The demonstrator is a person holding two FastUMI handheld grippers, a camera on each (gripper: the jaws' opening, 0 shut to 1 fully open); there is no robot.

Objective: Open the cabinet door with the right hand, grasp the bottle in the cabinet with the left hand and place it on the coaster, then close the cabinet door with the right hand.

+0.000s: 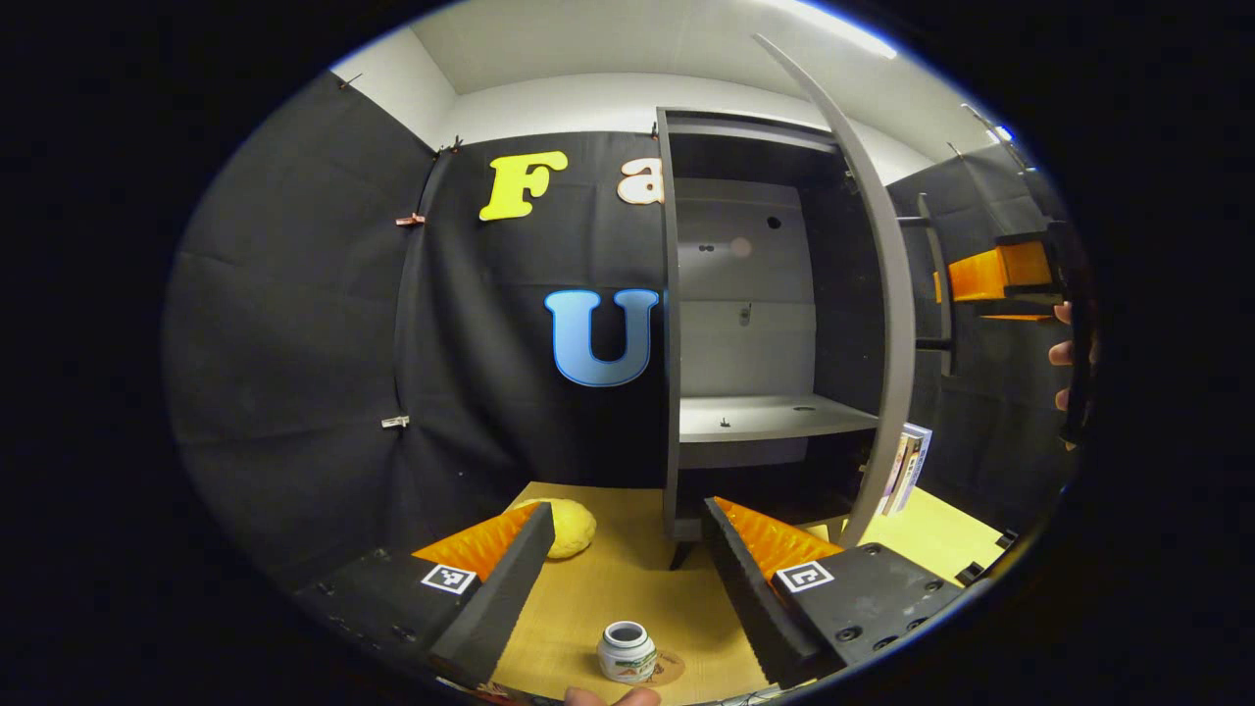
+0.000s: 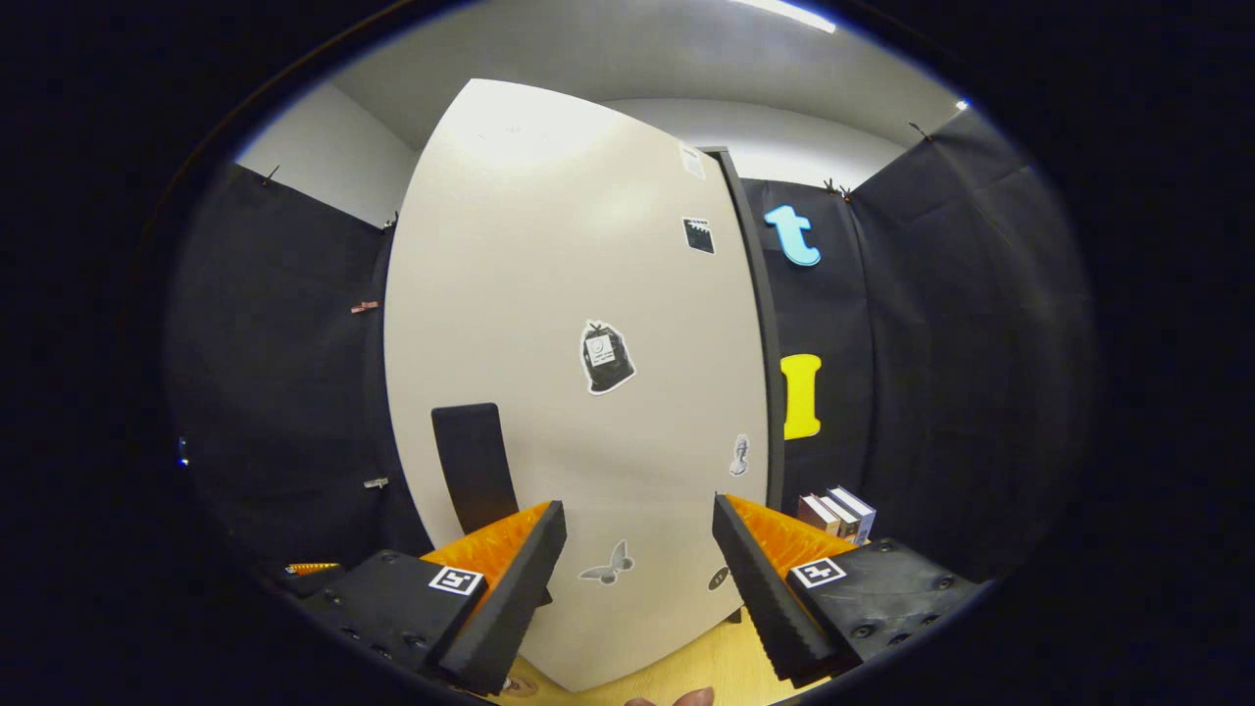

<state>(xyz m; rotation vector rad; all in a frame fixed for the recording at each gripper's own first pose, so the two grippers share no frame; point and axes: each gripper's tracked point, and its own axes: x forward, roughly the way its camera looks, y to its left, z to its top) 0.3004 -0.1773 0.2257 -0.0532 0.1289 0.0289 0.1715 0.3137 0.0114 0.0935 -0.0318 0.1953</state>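
In the left gripper view, the left gripper [image 1: 623, 579] hangs with its jaws released above a small bottle [image 1: 627, 651] standing on a coaster [image 1: 671, 670] at the bottom centre of the frame, on the wooden table [image 1: 627, 579]. Behind it the cabinet [image 1: 755, 324] stands with its door [image 1: 887, 324] swung open. In the right gripper view, the right gripper [image 2: 637, 579] faces the door's pale front at centre frame, jaws spread and holding nothing, its dark handle [image 2: 475, 467] at lower left.

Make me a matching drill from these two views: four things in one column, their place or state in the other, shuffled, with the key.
Things:
1. bottle
2. cabinet door
3. yellow ball
4. books

Places or states:
A. swung open
B. standing upright to the right of the cabinet
C. on the coaster, between the left gripper's fingers
D. on the table, left of the cabinet

Pairs: 1-C, 2-A, 3-D, 4-B
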